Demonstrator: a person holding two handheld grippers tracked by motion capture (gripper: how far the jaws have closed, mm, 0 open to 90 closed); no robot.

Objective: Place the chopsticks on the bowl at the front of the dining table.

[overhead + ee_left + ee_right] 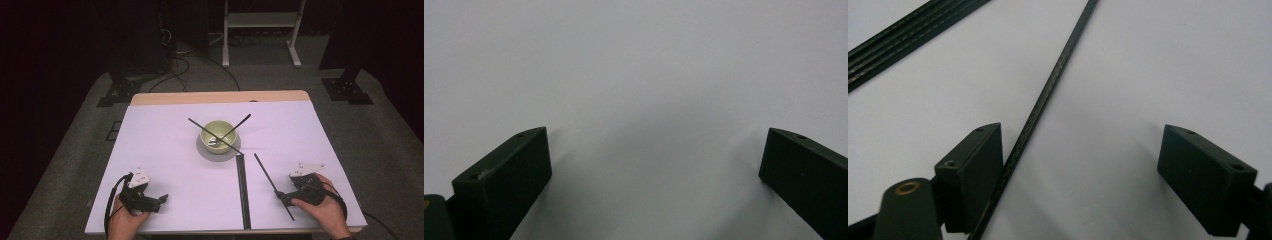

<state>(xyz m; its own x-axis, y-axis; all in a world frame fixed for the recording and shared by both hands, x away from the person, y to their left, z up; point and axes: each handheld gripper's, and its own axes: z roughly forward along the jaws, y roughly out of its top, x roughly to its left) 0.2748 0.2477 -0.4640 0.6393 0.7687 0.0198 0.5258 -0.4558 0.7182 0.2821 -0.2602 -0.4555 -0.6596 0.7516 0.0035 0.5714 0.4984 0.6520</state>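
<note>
A pale green bowl (218, 133) stands on a grey disc (205, 149) at the table's middle. Two thin black rods (200, 126) (241, 122) cross over it, leaning on its rim. A bundle of black rods (243, 190) (908, 35) lies front to back near the front edge. One loose rod (270, 181) (1048, 85) lies slanted beside it. My right gripper (281, 195) (1080, 137) is open low over this rod, which runs between the jaws close to the left one. My left gripper (161, 200) (656, 145) is open over bare white surface at the front left.
The white cover (165, 150) spans the tabletop, with a wooden edge (220, 97) at the back. Beyond the table are grey carpet, cables (175, 65) and a white stand (260, 30).
</note>
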